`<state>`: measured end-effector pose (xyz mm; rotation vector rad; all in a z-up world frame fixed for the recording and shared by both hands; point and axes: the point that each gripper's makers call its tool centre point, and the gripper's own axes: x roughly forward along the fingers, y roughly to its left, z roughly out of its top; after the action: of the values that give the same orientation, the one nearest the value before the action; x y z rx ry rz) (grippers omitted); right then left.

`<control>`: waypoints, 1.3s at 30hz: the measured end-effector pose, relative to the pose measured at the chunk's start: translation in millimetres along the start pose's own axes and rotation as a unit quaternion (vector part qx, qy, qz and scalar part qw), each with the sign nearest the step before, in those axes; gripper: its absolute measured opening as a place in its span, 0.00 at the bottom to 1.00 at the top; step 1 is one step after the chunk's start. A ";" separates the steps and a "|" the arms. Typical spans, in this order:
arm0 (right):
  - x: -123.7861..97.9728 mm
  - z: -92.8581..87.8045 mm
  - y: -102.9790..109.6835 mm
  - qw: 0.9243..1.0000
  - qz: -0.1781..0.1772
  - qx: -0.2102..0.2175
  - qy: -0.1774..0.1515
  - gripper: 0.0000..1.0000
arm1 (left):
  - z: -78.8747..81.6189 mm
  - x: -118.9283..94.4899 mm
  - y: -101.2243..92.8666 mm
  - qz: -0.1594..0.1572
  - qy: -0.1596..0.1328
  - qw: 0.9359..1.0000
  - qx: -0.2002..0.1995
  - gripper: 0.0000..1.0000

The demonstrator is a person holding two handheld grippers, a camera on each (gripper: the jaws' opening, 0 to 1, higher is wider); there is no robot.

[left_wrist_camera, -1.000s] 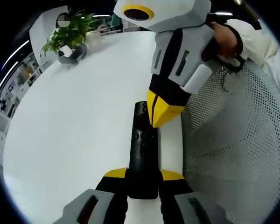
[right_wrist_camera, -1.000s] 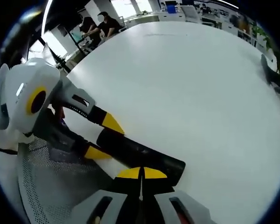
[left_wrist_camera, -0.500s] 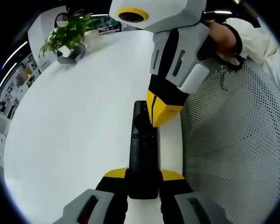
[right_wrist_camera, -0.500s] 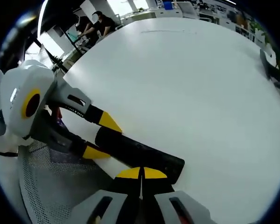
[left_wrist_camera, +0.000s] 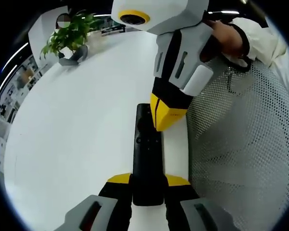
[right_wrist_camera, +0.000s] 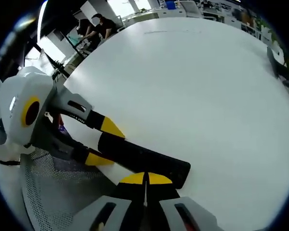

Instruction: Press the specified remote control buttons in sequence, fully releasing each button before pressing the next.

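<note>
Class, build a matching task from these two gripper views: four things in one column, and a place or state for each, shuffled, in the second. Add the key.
Things:
1. Remote
2. Right gripper
3. Plant
4. Mesh chair

Places or states:
A. At the far edge of the table
B. Beside the table, under the person's sleeve
C. Jaws shut, tip over the remote's far end
D. Clamped by its near end in the left gripper

Pairs: 1-D, 2-C, 3-A, 4-B
</note>
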<state>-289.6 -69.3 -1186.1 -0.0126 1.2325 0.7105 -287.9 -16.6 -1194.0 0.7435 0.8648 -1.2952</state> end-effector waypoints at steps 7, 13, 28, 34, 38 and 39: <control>0.1 0.3 0.7 1.000 0.004 0.005 0.000 0.00 | 0.0 -0.1 0.3 -0.001 -0.001 1.000 -0.001 0.24; -0.5 0.6 1.0 1.000 0.003 0.008 0.000 0.00 | -0.1 -0.1 0.1 -0.002 -0.002 1.000 0.000 0.24; -0.3 13.2 -5.5 0.999 -0.017 -0.009 -0.033 0.00 | 0.1 0.3 0.5 -0.002 -0.005 1.000 -0.002 0.24; -0.3 13.2 -5.8 0.999 -0.018 -0.015 -0.033 0.00 | 0.2 0.4 0.8 -0.001 -0.006 1.000 -0.004 0.24; -0.5 13.3 -6.4 0.999 -0.014 -0.007 -0.035 0.00 | 0.2 0.5 0.8 0.000 -0.006 1.000 -0.004 0.24; -0.4 13.3 -6.4 0.999 -0.013 -0.006 -0.035 0.00 | 0.2 0.5 0.8 0.000 -0.006 1.000 -0.004 0.24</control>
<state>-275.1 -69.5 -1183.3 -0.0143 1.1589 0.6901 -287.1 -16.9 -1194.4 0.7292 0.8607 -1.2934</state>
